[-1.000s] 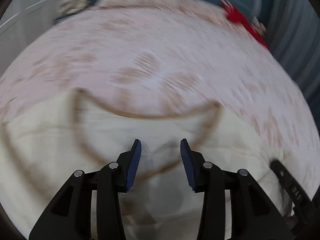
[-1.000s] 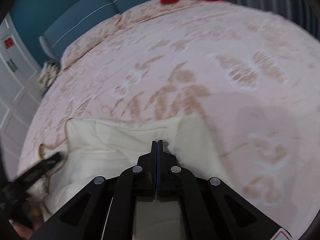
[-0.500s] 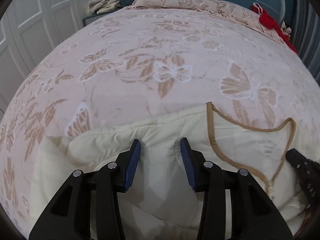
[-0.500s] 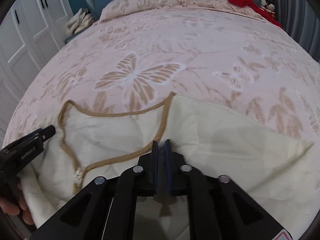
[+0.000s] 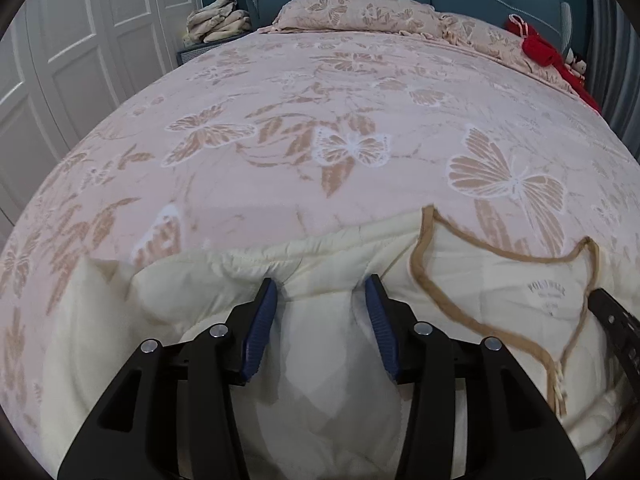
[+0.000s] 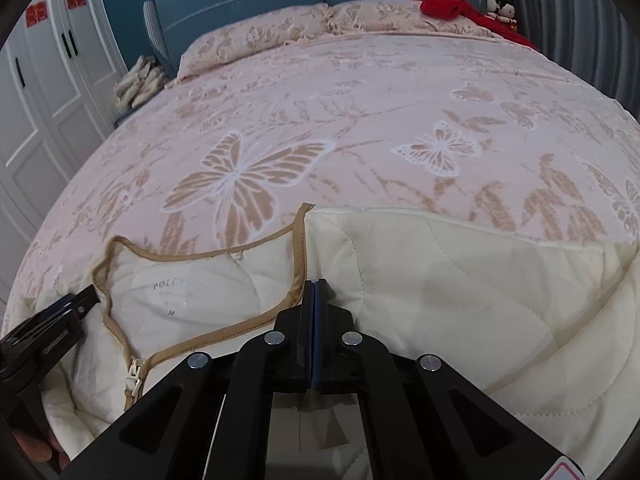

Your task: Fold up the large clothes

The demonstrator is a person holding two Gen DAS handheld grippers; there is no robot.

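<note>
The left gripper [image 5: 320,290] is standing spread, and its jaws have just been opening. A ridge of the cream jacket [image 5: 328,360] is lying between the blue pads [image 5: 260,328], but the pads are not pressing on it. The right gripper [image 6: 315,286] is pressed together, with its tips sitting on the jacket just beside the tan collar trim [image 6: 298,248]. Whether a thin layer of cloth is caught between its pads I cannot tell.

The jacket is lying on the near edge of the bed [image 5: 280,120], on the pink butterfly cover. Its collar is pointing toward the pillows [image 5: 352,12], and the long axis of what is showing is running across the bed, from left to right along the near edge. The neck is lying open, so the label [image 6: 180,292] inside is showing, and the zipper end [image 6: 134,380] is lying at the bottom of the opening. On the right side the quilted panel [image 6: 460,288] is lying flat with a straight upper edge. On the left side the cloth is bunching in soft folds.

Beyond the jacket, the cover is stretching free up to the pillows. A red garment [image 6: 448,0] is lying at the far right corner, well apart from the jacket. White wardrobe doors [image 5: 80,40] are standing at the left of the bed.
</note>
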